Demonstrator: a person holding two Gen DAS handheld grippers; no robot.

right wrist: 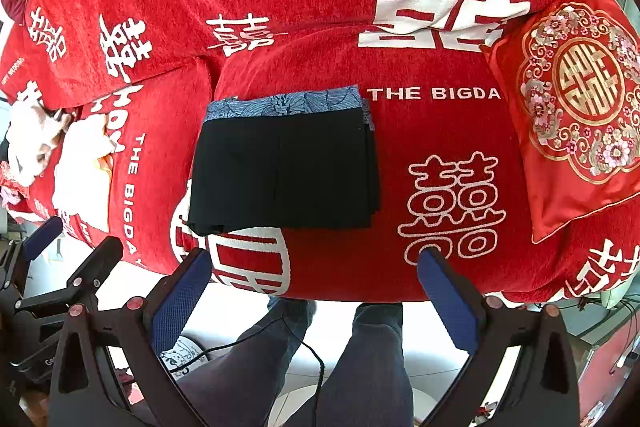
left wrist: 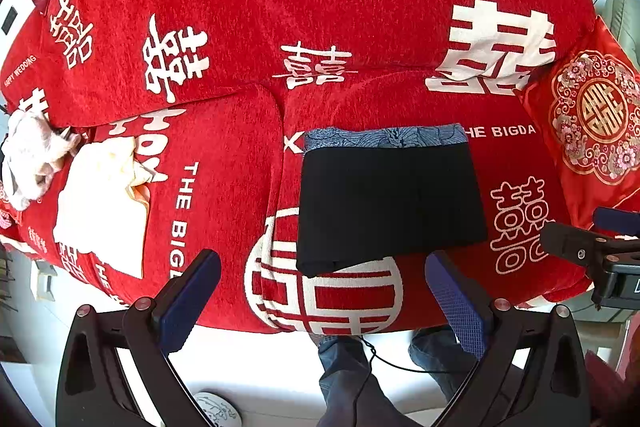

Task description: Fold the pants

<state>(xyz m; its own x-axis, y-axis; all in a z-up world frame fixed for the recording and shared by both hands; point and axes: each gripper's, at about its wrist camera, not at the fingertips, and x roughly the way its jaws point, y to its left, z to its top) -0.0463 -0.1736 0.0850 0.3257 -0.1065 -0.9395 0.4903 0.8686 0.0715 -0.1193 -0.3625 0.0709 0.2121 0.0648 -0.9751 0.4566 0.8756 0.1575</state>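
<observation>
Black pants [left wrist: 388, 203] lie folded into a compact rectangle on the red sofa seat, on top of a blue patterned cloth [left wrist: 384, 138] whose far edge shows. The same black pants [right wrist: 284, 175] sit centre in the right wrist view, above the blue patterned cloth [right wrist: 288, 103]. My left gripper [left wrist: 324, 287] hangs open just off the seat's front edge, nothing between its blue pads. My right gripper [right wrist: 312, 283] is also open and empty, in front of the pants' near edge. Neither touches the pants.
A red sofa cover [left wrist: 280, 27] with white lettering spans both views. White clothes [left wrist: 100, 199] lie on the left seat. An embroidered red cushion [right wrist: 576, 99] leans at the right. A person's legs in jeans [right wrist: 360, 359] and a black cable stand on the white floor below.
</observation>
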